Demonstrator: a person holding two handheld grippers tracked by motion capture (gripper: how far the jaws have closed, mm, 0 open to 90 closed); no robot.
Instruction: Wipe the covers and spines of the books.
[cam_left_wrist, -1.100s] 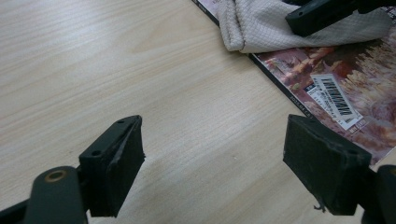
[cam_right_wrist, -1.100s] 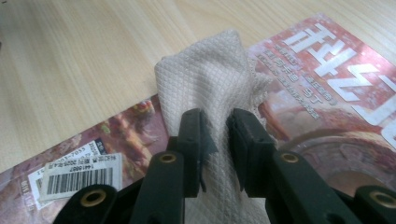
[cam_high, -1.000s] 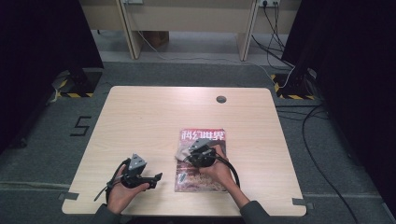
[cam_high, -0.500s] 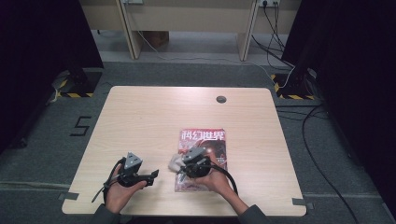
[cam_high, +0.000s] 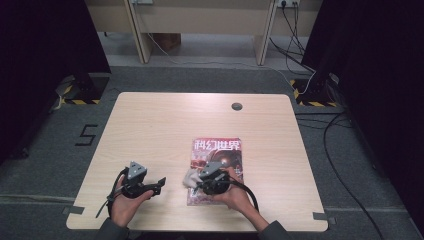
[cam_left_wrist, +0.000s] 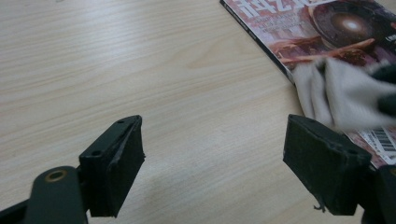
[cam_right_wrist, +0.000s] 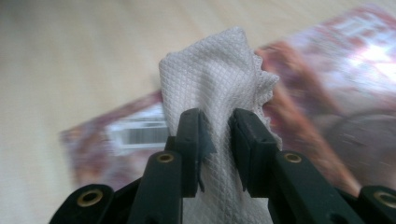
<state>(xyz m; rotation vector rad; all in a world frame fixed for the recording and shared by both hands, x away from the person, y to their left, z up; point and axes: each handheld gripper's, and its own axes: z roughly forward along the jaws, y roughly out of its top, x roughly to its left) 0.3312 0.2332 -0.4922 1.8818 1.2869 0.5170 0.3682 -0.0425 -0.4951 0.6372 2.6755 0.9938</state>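
1. A white cloth (cam_right_wrist: 219, 79) is clamped between the fingers of the right gripper (cam_high: 196, 183), at the lower centre of the high view.
2. The cloth lies on the magazine's (cam_high: 225, 150) near left corner, by the barcode; whether it presses flat there cannot be told, as the right gripper view is blurred.
3. The magazine's long axis runs away from the person, so most of the cover lies beyond and right of the cloth.
4. The left gripper (cam_high: 161, 182) is held left of the magazine over bare surface (cam_high: 165, 125), fingers (cam_left_wrist: 116, 163) wide apart and holding nothing.
5. The right hand is judged nearer for wiping.
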